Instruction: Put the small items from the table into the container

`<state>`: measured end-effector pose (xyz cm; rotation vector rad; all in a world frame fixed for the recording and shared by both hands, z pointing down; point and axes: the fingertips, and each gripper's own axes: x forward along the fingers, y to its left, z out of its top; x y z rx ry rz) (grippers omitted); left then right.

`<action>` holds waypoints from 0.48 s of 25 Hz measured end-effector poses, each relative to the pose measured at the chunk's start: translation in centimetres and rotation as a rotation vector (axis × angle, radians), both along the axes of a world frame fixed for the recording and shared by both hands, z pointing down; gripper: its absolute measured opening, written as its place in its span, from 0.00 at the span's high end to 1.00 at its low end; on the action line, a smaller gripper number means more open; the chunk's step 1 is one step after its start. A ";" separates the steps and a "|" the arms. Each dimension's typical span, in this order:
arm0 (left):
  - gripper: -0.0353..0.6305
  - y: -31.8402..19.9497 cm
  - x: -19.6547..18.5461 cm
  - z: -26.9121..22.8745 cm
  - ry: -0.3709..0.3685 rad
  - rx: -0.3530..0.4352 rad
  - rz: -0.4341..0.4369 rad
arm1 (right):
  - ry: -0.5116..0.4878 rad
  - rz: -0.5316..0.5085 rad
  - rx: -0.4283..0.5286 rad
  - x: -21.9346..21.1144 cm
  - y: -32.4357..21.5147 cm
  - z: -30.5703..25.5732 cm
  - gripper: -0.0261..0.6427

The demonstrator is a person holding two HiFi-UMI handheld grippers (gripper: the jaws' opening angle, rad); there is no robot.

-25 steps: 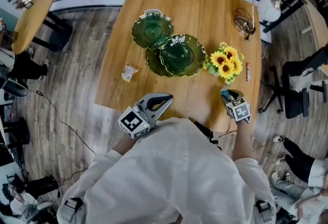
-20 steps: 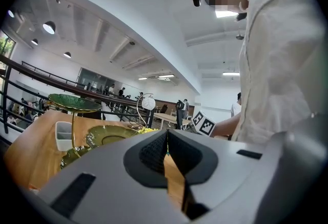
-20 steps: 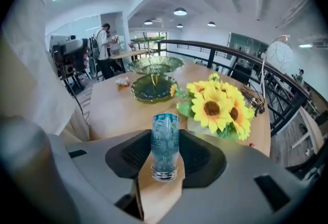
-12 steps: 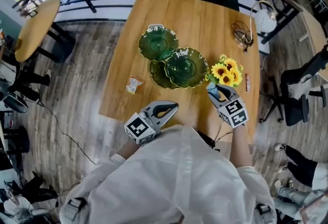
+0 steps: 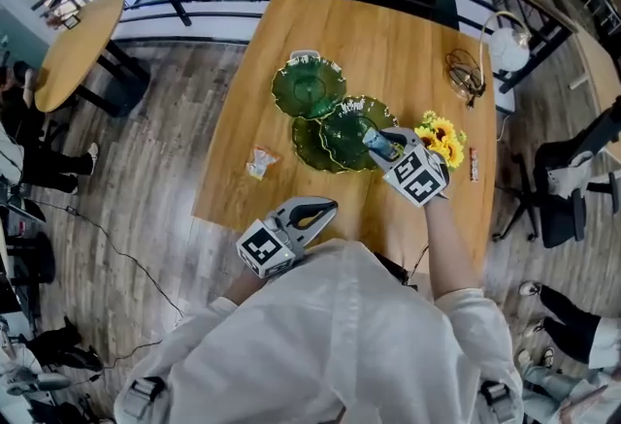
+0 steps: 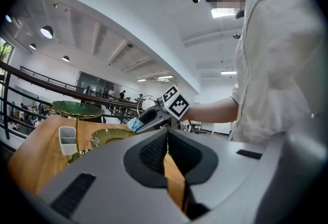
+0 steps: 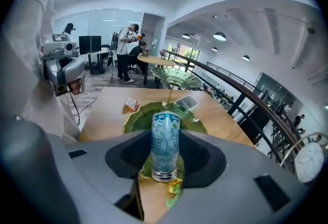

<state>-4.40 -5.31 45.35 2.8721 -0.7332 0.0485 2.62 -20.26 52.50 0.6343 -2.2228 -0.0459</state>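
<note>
Bottle status: small clear plastic bottle [image 7: 165, 146] with a blue-green label and a silver cap sits between the jaws of the right gripper [image 5: 381, 146]. Both pads press on its sides, with the cap end toward that gripper's camera and the base pointing away. Head view puts bottle and right gripper over the right part of the lower plate of the green scalloped glass tiered dish [image 5: 335, 126]; whether bottle and plate touch cannot be told. Upper green plate [image 5: 309, 85] stands on a thin stem and shows up-left of the lower plate in the head view. 1 small white rectangular cup [image 5: 303, 54] stands just beyond the dish on its far side. Left gripper [image 5: 320, 211] is held level at the near edge of the light wooden worktop [image 5: 388, 15], jaws closed on each other with nothing between them. 1 crumpled white snack packet [image 5: 260, 161] lies on the worktop left of the dish, well apart from both grippers. Bunch of yellow artificial sunflowers [image 5: 441, 135] lies just right of the right gripper. 1 small dark wrapped bar [image 5: 473, 163] lies past the flowers, near the worktop's right edge.
</note>
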 end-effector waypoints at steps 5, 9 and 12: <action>0.93 0.3 -1.2 0.0 -0.003 -0.006 -0.031 | 0.058 -0.042 -0.016 -2.2 -0.5 1.8 0.70; 0.93 0.7 -1.9 0.0 -0.007 -0.009 -0.042 | 0.106 -0.050 -0.020 -3.0 -0.9 2.9 0.69; 0.93 0.8 -2.3 0.1 -0.010 -0.007 -0.047 | 0.116 -0.047 -0.040 -3.3 -0.9 3.8 0.69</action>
